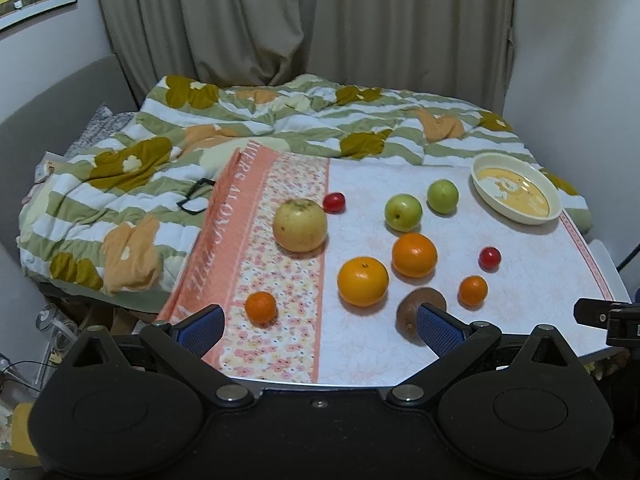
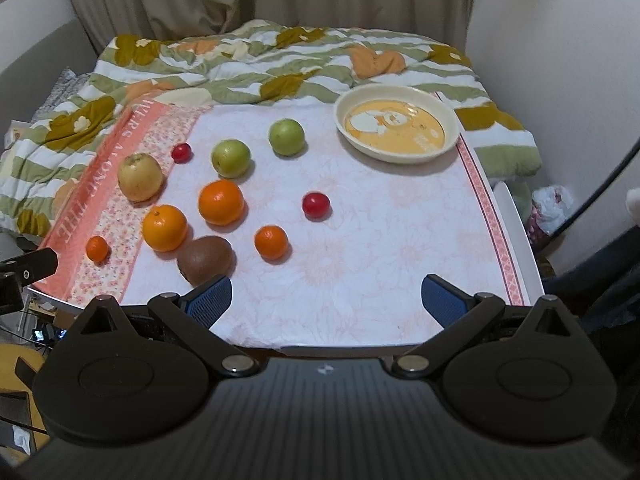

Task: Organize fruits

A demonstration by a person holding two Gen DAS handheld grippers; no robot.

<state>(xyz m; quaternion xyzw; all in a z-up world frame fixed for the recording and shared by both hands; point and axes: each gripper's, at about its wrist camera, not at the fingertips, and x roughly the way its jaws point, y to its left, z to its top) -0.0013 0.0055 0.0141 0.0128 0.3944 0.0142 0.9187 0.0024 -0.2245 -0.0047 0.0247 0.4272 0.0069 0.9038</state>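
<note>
Loose fruit lies on a cloth-covered table (image 2: 400, 240): a yellow apple (image 1: 300, 225), two green apples (image 1: 403, 212) (image 1: 442, 196), two large oranges (image 1: 363, 281) (image 1: 414, 254), two small mandarins (image 1: 261, 307) (image 1: 473, 290), two red cherry tomatoes (image 1: 333, 202) (image 1: 489, 257) and a brown kiwi (image 1: 420, 312). An empty cream plate (image 2: 396, 126) sits at the far right corner. My left gripper (image 1: 320, 328) hangs open at the near edge, its right finger in front of the kiwi. My right gripper (image 2: 326, 300) is open too, the kiwi (image 2: 205, 260) just beyond its left finger.
A rumpled green, white and orange quilt (image 1: 240, 128) covers the bed behind the table. Black glasses (image 1: 196, 200) lie on it at the left. Curtains and walls close the back. The other gripper's black tip (image 1: 600, 312) shows at the right edge.
</note>
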